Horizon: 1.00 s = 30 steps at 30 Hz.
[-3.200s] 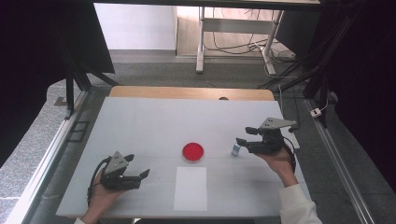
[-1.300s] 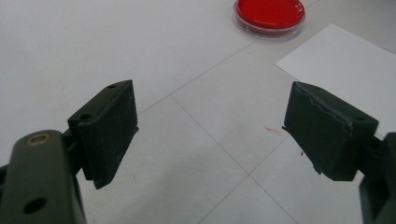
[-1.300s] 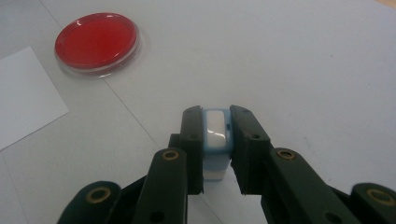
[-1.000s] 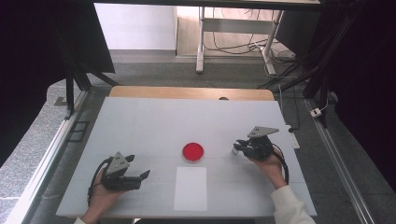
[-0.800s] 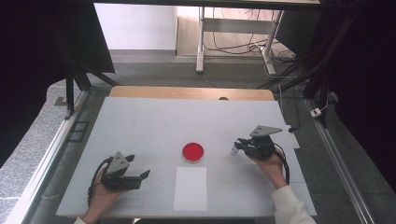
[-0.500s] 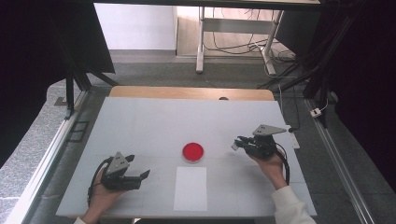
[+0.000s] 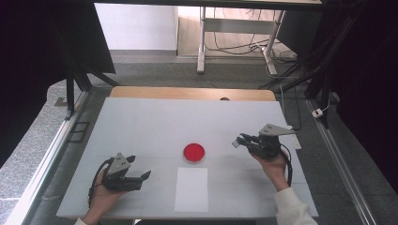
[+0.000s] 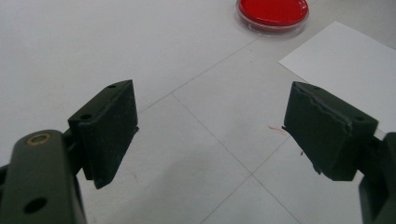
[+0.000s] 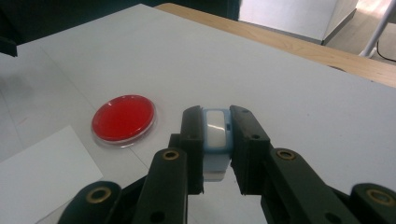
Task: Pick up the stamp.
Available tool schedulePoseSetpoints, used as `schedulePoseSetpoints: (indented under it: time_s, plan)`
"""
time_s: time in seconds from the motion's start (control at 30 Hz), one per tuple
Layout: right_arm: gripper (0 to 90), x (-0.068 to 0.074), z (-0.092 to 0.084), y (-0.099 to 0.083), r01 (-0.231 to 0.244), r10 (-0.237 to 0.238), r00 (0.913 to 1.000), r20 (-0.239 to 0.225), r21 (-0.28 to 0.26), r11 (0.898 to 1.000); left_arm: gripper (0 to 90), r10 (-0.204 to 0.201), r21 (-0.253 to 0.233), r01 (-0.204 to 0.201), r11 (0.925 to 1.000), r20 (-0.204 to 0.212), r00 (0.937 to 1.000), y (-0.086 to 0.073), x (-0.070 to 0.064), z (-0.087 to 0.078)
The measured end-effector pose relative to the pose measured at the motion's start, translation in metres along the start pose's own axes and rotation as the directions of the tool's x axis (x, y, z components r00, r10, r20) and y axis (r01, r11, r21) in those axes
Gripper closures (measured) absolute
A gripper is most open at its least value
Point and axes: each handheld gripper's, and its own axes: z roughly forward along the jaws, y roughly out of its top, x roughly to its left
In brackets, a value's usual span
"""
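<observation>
One round dish (image 7: 194, 153) holds red filling; right hand-held gripper (image 9: 216, 135) clamps a pale blue-rimmed block (image 9: 216, 132); left hand-held gripper (image 8: 210, 126) gapes.

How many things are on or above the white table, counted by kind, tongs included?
Red round dish: 1
White paper sheet: 1
Small light-blue and white object, held in the right tongs: 1
Tongs, with the left tongs open: 2
Total: 5
</observation>
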Motion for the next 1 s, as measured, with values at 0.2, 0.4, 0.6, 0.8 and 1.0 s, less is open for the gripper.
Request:
schedulePoseSetpoints:
  time_s: [0.2,0.4,0.6,0.8,1.0]
  plan:
    - [75.2,0.004,-0.001,0.002,0.012,-0.012,0.9999,0.003,-0.018,1.000,17.8,0.000,0.000,0.000,1.0000,-0.001,1.0000,0.000,0.000,0.000]
    - [75.2,0.008,-0.002,0.006,0.010,-0.010,0.9999,-0.007,-0.028,1.000,17.8,-0.001,-0.002,0.001,1.0000,0.000,1.0000,0.000,0.000,0.000]
    - [75.2,0.012,-0.003,0.009,-0.005,0.004,0.9996,-0.028,-0.051,0.999,17.8,-0.002,-0.002,0.002,1.0000,0.000,1.0000,0.000,0.000,0.000]
    - [75.2,0.017,-0.004,0.011,-0.014,0.010,0.9983,-0.058,-0.068,0.998,17.9,-0.003,-0.005,0.003,1.0000,-0.002,1.0000,0.000,0.000,0.000]
    - [75.2,0.023,-0.004,0.013,-0.012,0.005,0.9972,-0.075,-0.084,0.996,17.9,-0.003,-0.006,0.003,1.0000,-0.003,1.0000,0.000,0.000,0.000]
